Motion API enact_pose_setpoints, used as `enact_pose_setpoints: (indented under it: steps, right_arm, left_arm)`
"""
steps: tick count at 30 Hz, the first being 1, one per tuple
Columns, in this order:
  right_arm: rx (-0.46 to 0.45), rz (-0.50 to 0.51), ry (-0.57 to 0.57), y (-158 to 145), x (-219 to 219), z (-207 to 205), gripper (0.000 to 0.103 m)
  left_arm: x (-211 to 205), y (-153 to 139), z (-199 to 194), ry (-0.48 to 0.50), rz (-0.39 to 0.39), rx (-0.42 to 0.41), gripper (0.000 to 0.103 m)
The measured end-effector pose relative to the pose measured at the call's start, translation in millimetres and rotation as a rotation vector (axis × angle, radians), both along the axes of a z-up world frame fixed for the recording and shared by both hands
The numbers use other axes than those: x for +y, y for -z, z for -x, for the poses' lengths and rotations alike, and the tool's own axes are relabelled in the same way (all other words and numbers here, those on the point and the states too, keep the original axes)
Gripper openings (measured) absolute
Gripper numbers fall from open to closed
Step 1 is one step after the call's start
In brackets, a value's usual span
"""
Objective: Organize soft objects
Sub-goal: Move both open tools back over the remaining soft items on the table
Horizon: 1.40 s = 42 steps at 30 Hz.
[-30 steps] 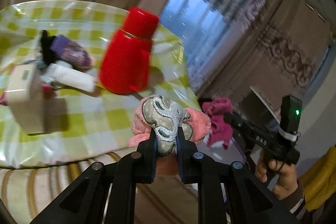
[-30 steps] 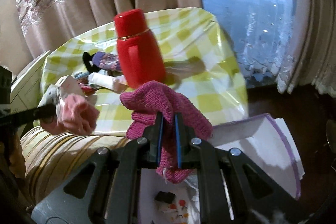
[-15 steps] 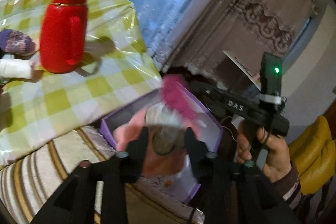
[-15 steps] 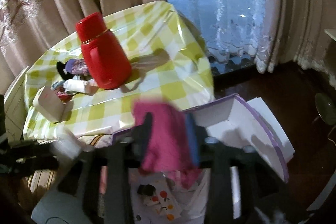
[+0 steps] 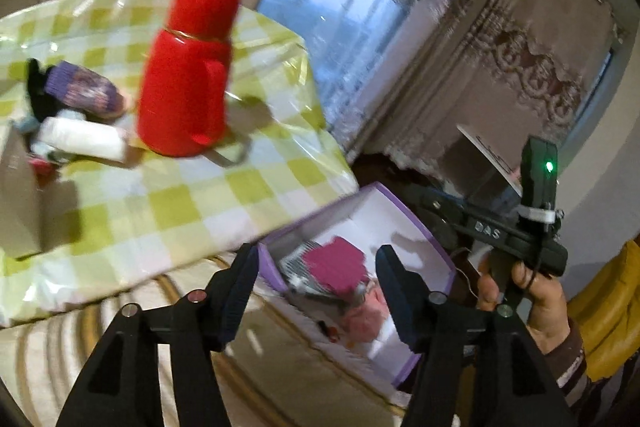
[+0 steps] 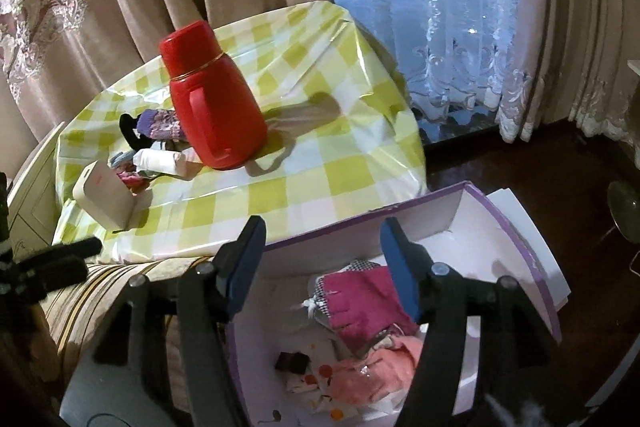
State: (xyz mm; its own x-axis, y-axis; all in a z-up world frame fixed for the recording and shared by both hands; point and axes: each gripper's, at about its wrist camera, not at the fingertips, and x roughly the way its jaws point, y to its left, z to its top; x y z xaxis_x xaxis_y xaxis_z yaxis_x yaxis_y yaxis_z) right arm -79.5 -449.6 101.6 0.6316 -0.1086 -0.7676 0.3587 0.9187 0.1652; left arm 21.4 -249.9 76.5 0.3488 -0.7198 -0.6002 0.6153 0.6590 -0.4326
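Over the box: both tongs hang above the purple-edged box [image 6: 532, 259], which stands open just beside the table's near edge.
Left gripper [image 5: 316, 291]: jaws apart and opening, nothing between the pads.
Right gripper [image 6: 324, 259]: jaws likewise opening and empty; the magenta knit piece [image 6: 360, 303] lies loose below it.
In the box: the pink piece [image 6: 384, 367] lies beside the magenta one, on other cloth.
Left to sort: a purple knitted item [image 5: 82, 93] and small soft bits on the checked tablecloth [image 6: 340, 163], behind and left of the red flask [image 5: 186, 75].
Deciding relation: that pile lies up and left of both tongs, across the table from the box; I judge the left gripper nearer.
Long axis: the purple item runs roughly left to right in the left wrist view.
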Motion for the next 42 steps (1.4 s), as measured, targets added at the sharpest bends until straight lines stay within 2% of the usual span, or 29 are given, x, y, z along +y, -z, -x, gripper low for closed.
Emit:
enact_pose_setpoints:
  steps: [2, 5, 7, 9, 13, 15, 17, 21, 28, 32, 37, 42]
  right_arm:
    - [-0.001, -0.001, -0.01, 0, 4, -2, 0.064]
    - [-0.001, 0.007, -0.039, -2, 13, -6, 0.064]
    - [-0.002, 0.011, -0.052, -2, 18, -9, 0.064]
    - [-0.004, 0.008, -0.07, -2, 25, -14, 0.064]
    - [0.005, 0.014, -0.129, 1, 47, -28, 0.064]
    - [0.009, 0.014, -0.156, 3, 56, -33, 0.064]
    - [0.013, 0.011, -0.177, 6, 65, -39, 0.064]
    - [0.026, 0.008, -0.215, 10, 79, -52, 0.064]
    - [0.044, 0.012, -0.276, 16, 103, -76, 0.064]
    - [0.054, 0.017, -0.312, 19, 115, -89, 0.064]
    - [0.069, 0.04, -0.359, 19, 128, -104, 0.064]
    - [0.076, 0.066, -0.424, 16, 143, -118, 0.064]
  left_arm:
    - [16, -4, -2, -0.058, -0.008, -0.047, 0.063]
    - [43, -10, -3, -0.152, -0.041, -0.158, 0.063]
    - [65, -11, -5, -0.194, -0.033, -0.178, 0.063]
    - [83, -10, -10, -0.231, -0.034, -0.168, 0.063]
    - [128, -7, -20, -0.38, -0.052, -0.169, 0.063]
    - [152, -3, -31, -0.458, -0.068, -0.136, 0.063]
    - [180, 1, -40, -0.535, -0.047, -0.098, 0.064]
    - [215, 8, -53, -0.635, -0.048, -0.062, 0.063]
    - [249, 12, -80, -0.68, -0.029, -0.025, 0.063]
    - [260, 15, -103, -0.686, -0.011, 0.0, 0.054]
    - [270, 14, -135, -0.686, 0.008, 0.011, 0.051]
    - [280, 19, -167, -0.706, 0.029, 0.063, 0.048]
